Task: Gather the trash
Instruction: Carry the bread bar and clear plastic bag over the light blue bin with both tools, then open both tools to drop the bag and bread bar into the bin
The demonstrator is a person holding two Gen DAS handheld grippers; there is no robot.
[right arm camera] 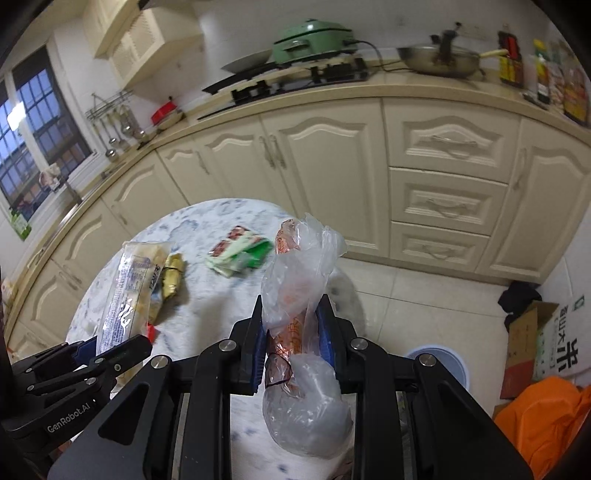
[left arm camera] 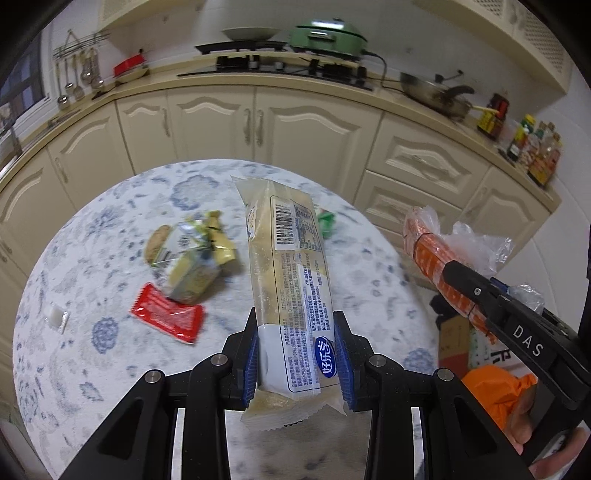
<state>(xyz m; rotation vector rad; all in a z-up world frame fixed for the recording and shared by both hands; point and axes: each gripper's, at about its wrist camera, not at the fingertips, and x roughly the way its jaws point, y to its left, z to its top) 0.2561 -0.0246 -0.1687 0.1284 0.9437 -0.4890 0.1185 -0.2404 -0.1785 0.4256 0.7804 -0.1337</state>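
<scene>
My left gripper point(left arm camera: 295, 354) is shut on a long clear bread wrapper point(left arm camera: 288, 266) with a barcode and blue logo, held up over the round floral table point(left arm camera: 92, 347). My right gripper point(right arm camera: 291, 332) is shut on an orange sausage-like packet wrapped in a crumpled clear plastic bag point(right arm camera: 299, 295), held past the table's right edge. Each gripper shows in the other's view: the right gripper point(left arm camera: 461, 284) at the right, the left gripper point(right arm camera: 107, 350) at the lower left with the bread wrapper point(right arm camera: 129, 291). On the table lie a red sachet point(left arm camera: 168, 314), a yellow-green carton point(left arm camera: 188, 266) and green-white wrappers point(right arm camera: 240, 254).
Cream kitchen cabinets point(right arm camera: 332, 170) curve behind the table, with a hob, a green pot point(left arm camera: 327, 35) and a wok on the counter. On the floor at the right stand a cardboard box point(right arm camera: 535, 343), an orange bag point(right arm camera: 546, 417) and a round white-rimmed bin point(right arm camera: 443, 360).
</scene>
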